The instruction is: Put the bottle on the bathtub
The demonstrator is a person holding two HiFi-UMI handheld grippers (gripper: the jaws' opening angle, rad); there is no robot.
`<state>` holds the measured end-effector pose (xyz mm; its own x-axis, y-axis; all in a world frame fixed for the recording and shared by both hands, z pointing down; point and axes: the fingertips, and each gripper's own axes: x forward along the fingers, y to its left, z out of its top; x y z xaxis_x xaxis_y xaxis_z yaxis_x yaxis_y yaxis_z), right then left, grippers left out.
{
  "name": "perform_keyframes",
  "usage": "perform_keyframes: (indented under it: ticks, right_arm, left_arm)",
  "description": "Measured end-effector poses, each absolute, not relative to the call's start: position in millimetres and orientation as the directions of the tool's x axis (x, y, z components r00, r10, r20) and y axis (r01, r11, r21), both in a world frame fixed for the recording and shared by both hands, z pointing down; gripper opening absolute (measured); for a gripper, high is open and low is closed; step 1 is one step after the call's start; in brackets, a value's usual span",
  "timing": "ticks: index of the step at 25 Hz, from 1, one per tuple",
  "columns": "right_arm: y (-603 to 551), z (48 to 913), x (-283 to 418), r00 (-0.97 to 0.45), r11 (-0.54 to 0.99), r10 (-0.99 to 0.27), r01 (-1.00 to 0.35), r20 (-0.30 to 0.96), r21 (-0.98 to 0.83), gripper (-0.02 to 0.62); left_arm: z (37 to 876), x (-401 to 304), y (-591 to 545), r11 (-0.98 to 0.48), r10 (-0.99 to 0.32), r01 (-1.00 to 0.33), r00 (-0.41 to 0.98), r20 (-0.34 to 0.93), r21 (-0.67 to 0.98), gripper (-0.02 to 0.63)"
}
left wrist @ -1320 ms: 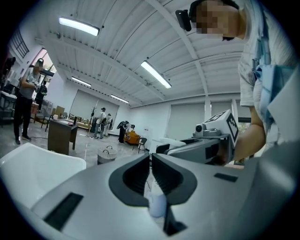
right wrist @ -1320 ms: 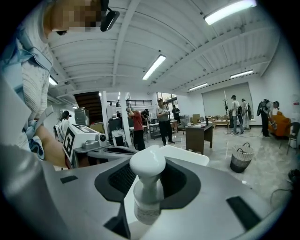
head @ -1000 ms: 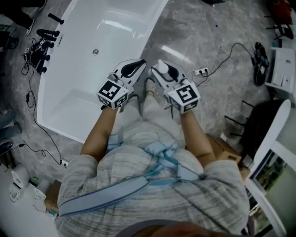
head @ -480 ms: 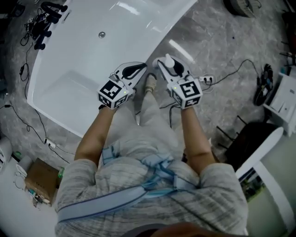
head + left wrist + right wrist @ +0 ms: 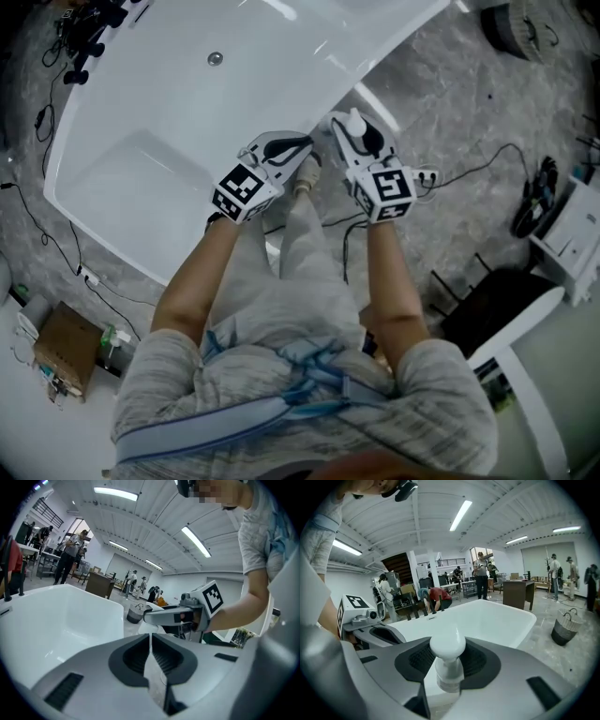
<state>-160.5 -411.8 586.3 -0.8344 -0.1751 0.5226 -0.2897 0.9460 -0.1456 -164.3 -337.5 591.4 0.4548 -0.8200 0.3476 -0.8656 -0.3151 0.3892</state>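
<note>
The grey marbled floor under you carries the white bathtub at your 11 o'clock. A white power strip lies on it at 2 o'clock with its black cable, and a cardboard box sits at 8 o'clock.

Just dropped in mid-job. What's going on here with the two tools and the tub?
A person stands beside a white bathtub with a tool in each hand. The right tool is clamped on a white, round-capped bottle, held upright near the tub's edge. The left tool is shut and empty, alongside it. The bottle has not yet been set down on the bathtub.
</note>
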Motion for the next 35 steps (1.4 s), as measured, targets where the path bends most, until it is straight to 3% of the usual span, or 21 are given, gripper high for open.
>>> perform_keyframes:
  ticks: [19,35]
  right_arm:
    - [-431.1,661.0,-179.0,-0.832,0.954,-0.200,-0.286,0.518,-0.091,0.150]
    - [-421.9,653.3,-198.9,-0.886,0.969,-0.178,-0.234,0.428,-0.080,0.150]
  left_arm:
    - [659.8,-174.8,-374.5,-0.289,-0.817,-0.878,0.435,0.379,0.382,0.005]
    - [676.8,-172.1,-378.9,-0.285,-0.817,-0.869,0.441,0.372,0.404,0.005]
